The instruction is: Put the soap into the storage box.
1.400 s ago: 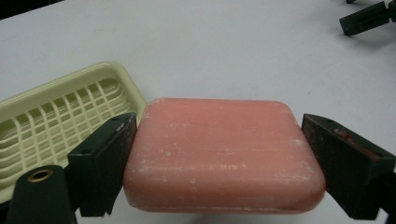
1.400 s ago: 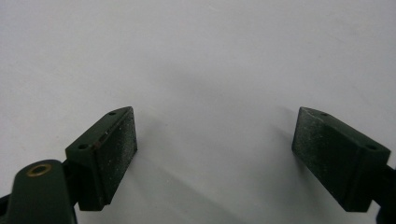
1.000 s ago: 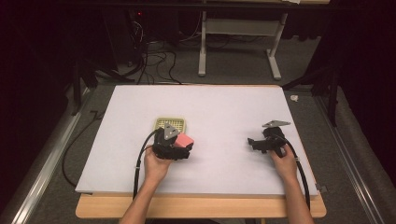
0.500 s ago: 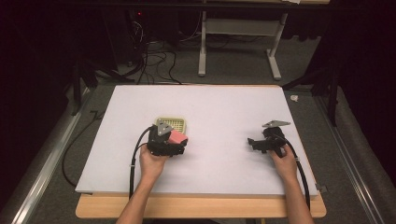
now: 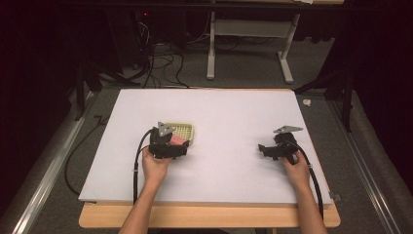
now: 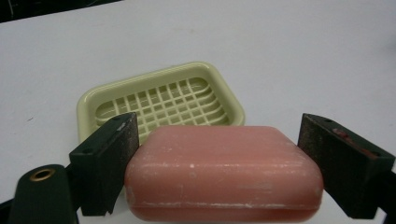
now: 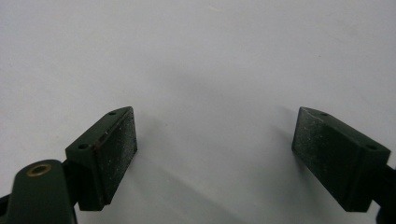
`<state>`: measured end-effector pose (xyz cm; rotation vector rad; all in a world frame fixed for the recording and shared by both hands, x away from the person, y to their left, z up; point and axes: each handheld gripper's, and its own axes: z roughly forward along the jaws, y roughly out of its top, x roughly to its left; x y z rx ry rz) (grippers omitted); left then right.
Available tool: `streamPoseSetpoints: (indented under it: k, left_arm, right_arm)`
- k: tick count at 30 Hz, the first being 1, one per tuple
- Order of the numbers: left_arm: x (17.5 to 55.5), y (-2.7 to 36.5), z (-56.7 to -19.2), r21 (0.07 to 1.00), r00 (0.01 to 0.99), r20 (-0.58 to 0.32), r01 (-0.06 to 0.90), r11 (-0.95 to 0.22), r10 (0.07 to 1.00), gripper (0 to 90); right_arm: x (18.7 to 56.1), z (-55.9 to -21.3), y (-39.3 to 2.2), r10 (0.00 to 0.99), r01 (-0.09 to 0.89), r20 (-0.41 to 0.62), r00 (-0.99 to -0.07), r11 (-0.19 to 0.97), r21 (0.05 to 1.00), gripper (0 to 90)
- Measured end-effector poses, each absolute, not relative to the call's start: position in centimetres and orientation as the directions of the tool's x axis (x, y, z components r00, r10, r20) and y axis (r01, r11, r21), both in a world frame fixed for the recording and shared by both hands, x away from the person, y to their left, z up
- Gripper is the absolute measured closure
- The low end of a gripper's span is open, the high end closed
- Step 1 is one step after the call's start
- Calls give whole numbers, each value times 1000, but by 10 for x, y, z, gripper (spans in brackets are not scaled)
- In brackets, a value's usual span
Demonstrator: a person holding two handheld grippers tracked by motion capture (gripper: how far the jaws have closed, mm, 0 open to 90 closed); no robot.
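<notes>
A pink soap bar (image 6: 224,172) sits between the jaws of my left gripper (image 6: 217,128), which is shut on it; the jaws have just been closing a little further on the bar. In the high view the left gripper (image 5: 176,145) holds the soap bar (image 5: 178,141) at the near edge of a pale yellow-green soap dish (image 5: 184,129). The soap dish (image 6: 163,100) has a grid floor and nothing lies in it. My right gripper (image 5: 263,148) rests low over the white table at the right, open, with bare table between its jaws (image 7: 215,116).
The white board (image 5: 219,107) covers the tabletop, with a wooden edge along the front. Cables trail from both grippers toward the person. Beyond the table are a dark floor, cables and a desk frame (image 5: 248,29).
My left gripper has carried the soap bar leftward and slightly away, up to the near side of the dish. The right gripper has stayed where it was.
</notes>
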<state>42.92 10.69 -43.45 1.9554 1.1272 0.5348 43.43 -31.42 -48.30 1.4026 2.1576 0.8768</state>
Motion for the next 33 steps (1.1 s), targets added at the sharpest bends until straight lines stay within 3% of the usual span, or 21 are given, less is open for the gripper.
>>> streamPoseSetpoints:
  k: [33]
  left_arm:
    - [469, 98, -434, 803, 434, -1, 537, -258, 901, 150]
  right_arm:
    - [434, -483, -314, 915, 649, -9, -404, 293, 702, 145]
